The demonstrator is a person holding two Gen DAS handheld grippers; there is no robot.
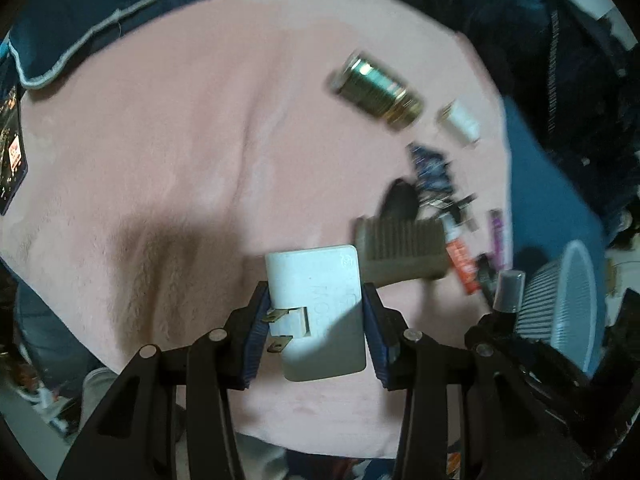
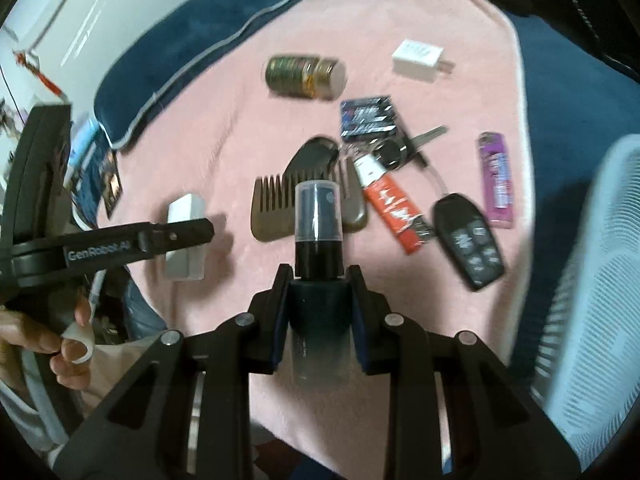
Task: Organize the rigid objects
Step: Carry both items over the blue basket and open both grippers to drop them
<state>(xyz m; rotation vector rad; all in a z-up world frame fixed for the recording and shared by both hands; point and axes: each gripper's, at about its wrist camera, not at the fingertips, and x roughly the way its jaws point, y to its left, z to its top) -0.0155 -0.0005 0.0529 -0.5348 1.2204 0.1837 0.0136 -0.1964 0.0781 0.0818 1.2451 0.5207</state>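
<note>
Left tongs [image 1: 316, 316] pinch a white rectangular plug adapter [image 1: 320, 308] by its sides, prongs facing the camera, above the pink fleece blanket [image 1: 160, 140]. Right tongs [image 2: 318, 308] clamp a dark spray bottle with a clear cap [image 2: 319, 248] upright. On the blanket beyond: brown wide-toothed comb [image 2: 280, 208], gold-lidded jar [image 2: 306, 72] lying on its side, orange lighter [image 2: 394, 204], purple lighter [image 2: 496, 180], black key fob [image 2: 468, 240]. White ribbed basket [image 2: 592, 300] at right.

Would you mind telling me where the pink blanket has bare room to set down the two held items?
The pink blanket lies bare on its left half, bordered by the navy cushion and the lying gold-lidded jar. It is crowded right of the brown wooden comb: orange lighter, black remote fob, purple lighter.
</note>
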